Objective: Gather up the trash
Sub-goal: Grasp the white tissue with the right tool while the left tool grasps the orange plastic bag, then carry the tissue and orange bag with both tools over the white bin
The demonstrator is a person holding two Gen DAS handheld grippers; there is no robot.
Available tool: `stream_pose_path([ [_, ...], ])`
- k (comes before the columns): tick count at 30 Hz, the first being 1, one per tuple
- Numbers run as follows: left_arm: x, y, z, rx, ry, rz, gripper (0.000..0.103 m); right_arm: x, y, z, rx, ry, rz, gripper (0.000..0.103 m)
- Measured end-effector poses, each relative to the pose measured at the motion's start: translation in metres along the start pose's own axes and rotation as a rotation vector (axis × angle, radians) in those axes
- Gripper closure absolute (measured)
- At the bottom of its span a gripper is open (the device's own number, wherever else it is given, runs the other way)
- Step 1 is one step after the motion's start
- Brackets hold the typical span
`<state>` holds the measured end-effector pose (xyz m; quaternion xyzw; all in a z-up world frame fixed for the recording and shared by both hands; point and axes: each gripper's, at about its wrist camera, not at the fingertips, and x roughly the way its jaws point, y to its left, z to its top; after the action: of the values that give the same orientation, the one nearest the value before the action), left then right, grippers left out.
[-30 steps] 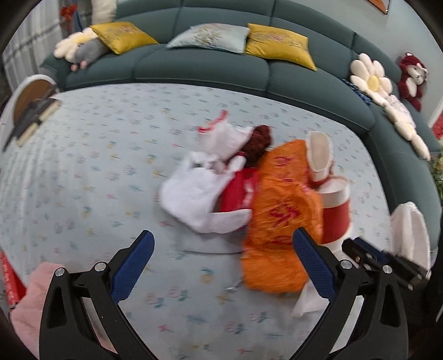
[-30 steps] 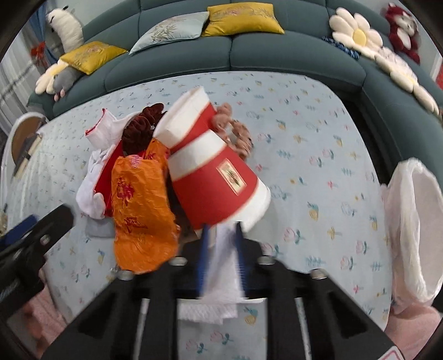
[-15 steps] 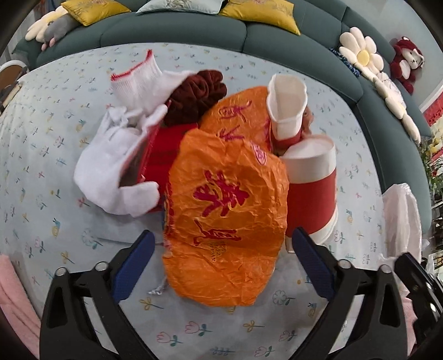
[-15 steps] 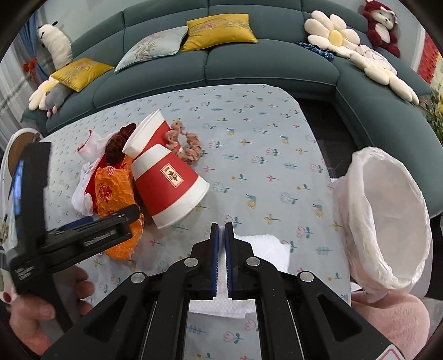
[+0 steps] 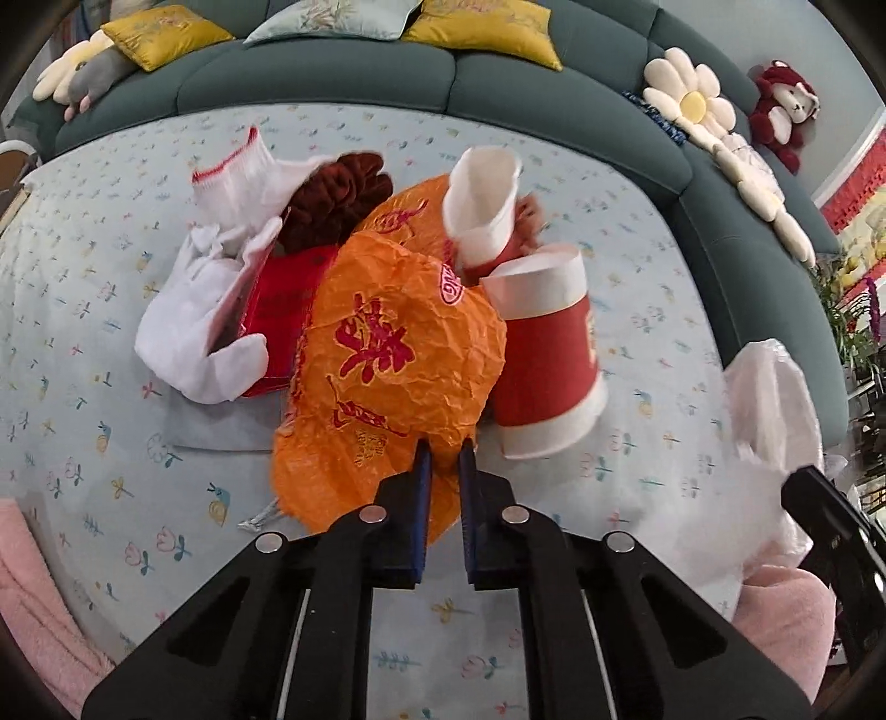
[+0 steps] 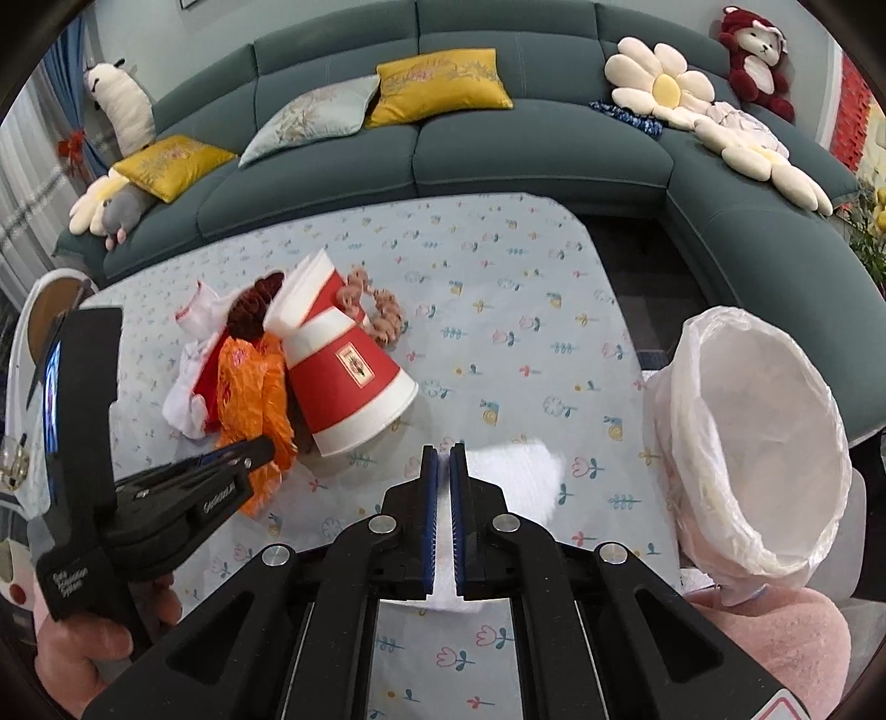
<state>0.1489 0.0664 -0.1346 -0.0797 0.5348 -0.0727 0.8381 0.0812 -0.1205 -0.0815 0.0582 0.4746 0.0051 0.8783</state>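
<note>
On desk, your left tongs just closed, pinching near edge of orange plastic bag. Right tongs clamp white tissue; lined bin lies right, nearer that hand.

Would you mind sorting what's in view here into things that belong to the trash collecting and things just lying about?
Job:
orange bag
red cups
white tissue
lined bin
left hand-held gripper
right hand-held gripper

Lying about:
cushions
flower pillow
plush bear
sofa
</note>
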Motion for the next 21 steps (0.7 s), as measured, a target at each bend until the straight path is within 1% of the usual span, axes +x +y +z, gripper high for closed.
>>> stream_pose_path([
  [6,-0.034,-0.014,-0.001,0.029,-0.060,-0.014,0.096,-0.024,-0.007,0.002,0.012,-0.048,0.015,0.099],
  [11,-0.055,-0.030,-0.006,0.053,-0.094,-0.031,0.097,-0.042,-0.017,0.002,0.016,-0.089,0.020,0.099],
  [13,-0.064,-0.040,-0.008,0.072,-0.111,-0.041,0.097,-0.052,-0.023,0.001,0.018,-0.110,0.018,0.101],
  [21,-0.082,-0.074,-0.010,0.131,-0.142,-0.074,0.097,-0.076,-0.054,-0.001,0.051,-0.162,0.004,0.102],
])
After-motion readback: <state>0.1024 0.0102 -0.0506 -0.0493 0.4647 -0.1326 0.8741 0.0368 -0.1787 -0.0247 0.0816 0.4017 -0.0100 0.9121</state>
